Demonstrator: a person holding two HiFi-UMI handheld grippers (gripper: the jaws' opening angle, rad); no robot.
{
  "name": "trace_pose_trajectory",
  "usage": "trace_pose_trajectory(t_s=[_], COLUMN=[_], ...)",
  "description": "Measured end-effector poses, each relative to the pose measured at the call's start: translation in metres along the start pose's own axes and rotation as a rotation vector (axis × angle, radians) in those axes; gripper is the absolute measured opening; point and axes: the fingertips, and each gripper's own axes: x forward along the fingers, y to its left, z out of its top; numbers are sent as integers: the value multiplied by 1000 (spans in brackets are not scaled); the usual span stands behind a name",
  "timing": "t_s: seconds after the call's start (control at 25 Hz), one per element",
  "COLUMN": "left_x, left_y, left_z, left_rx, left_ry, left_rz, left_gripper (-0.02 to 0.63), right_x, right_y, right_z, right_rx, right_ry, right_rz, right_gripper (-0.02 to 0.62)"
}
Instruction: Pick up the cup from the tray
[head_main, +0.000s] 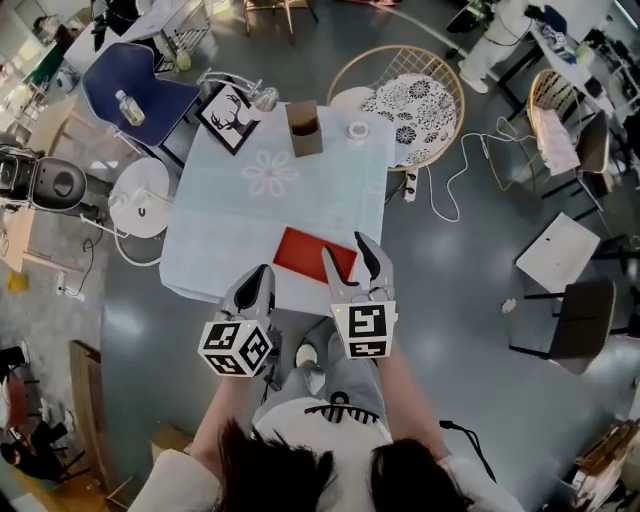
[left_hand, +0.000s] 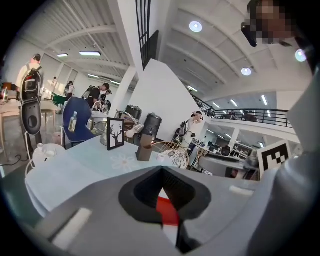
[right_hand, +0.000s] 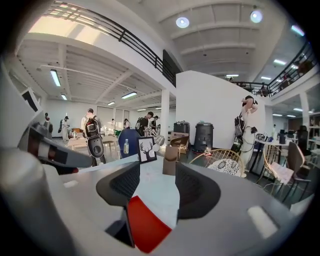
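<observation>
At the far left corner of the cloth-covered table (head_main: 225, 225) a framed deer picture (head_main: 228, 118) stands propped, out of the way of any reach down the middle. Nearer the person, the left gripper (head_main: 266, 271) hangs over the table's near edge with its 2 jaws brought together on nothing, which suggests it is the idle one here, parked rather than aimed. Straight ahead at the far end sits a brown cardboard holder (head_main: 305, 148), probably the tray the task means, with the dark-topped cup (head_main: 305, 125) standing upright inside it. The holder keeps the cup steady, but the walls around it leave mostly the rim free for a grip. A flat red sheet (head_main: 300, 252) lies at the near edge, partly under both grippers, and nothing stands on it. Just right of the left gripper, the right gripper (head_main: 344, 246) points across the table with its 2 jaws apart and empty – likely the one meant for the pick. In the right gripper view the holder shows framed in the gap between the jaws, so the aim looks roughly lined up, yet the cup is well apart from it, with most of the cloth in between. Further right, a small roll of tape (head_main: 358, 130) lies near the holder without touching it.
</observation>
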Motion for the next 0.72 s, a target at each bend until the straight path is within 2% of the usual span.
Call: trace_pose_trajectory(t_s=[0.12,0.28,0.52,0.64,0.72], left_x=[-12,-25,-48,-59,-66], left_y=[-6,-18,-44,-51,-54], left_z=[8,18,28,31,31], left_rx=[10,20,55,51,60], left_ry=[-29,-71,-125,-141,-148], left_rz=[-20,-55,-114,-139,-149], left_gripper=[0,0,0,0,0], right_x=[-18,-43,-79,-95,-103], right_y=[12,20,22,28,35], right_z=[21,32,38,45,47], right_rx=[-29,-42,-34,-79,-76], right_ry=[-43,-54,-65,-81,-84], right_rz=[-17,-58,-138,-169,-158], right_gripper=[242,189,31,26,26])
